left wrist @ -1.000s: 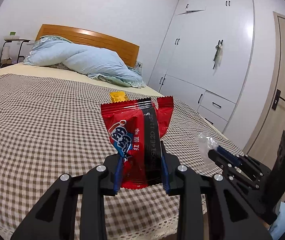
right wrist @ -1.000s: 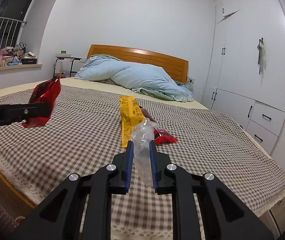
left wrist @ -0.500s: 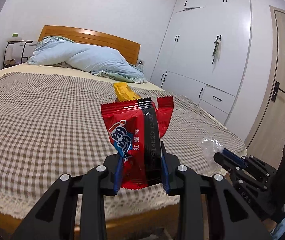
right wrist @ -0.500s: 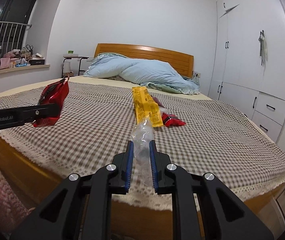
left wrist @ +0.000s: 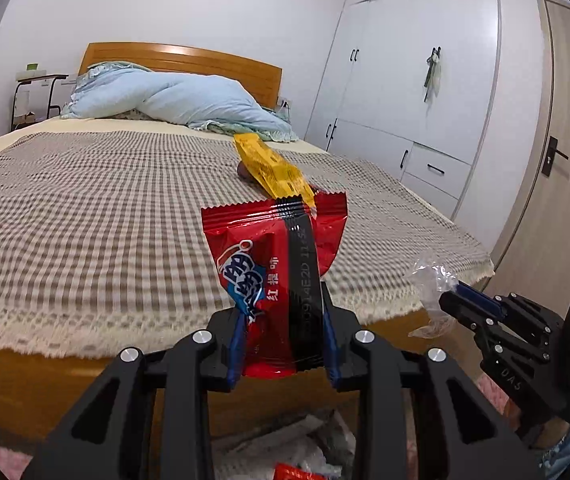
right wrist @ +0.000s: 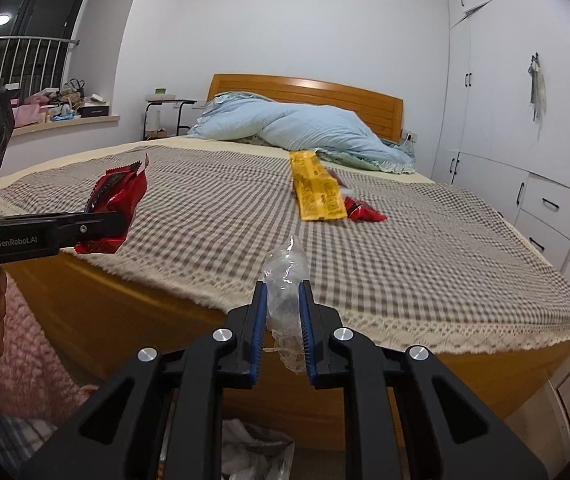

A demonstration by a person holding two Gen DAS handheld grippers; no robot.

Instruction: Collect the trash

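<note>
White walls (right wrist: 285, 20) enclose a bedroom. A bed (right wrist: 425, 264) with a wooden headboard (right wrist: 305, 88) carries a brown checked cover with a cream fringe along its near edge, and a pale blue duvet (right wrist: 305, 128) is bunched at the head. White fitted wardrobes (left wrist: 425, 80) fill the right wall beside a beige door (left wrist: 565, 140). A dark window (right wrist: 25, 20) with a railing sits above a cluttered sill on the left.

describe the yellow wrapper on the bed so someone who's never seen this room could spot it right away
Start at the bed with the brown checked cover and the wooden headboard. Near the middle of the cover, in front of the light blue duvet, lies the yellow wrapper. It is long, flat and bright yellow with dark print, while the small crumpled wrapper at its near end is red.
</note>
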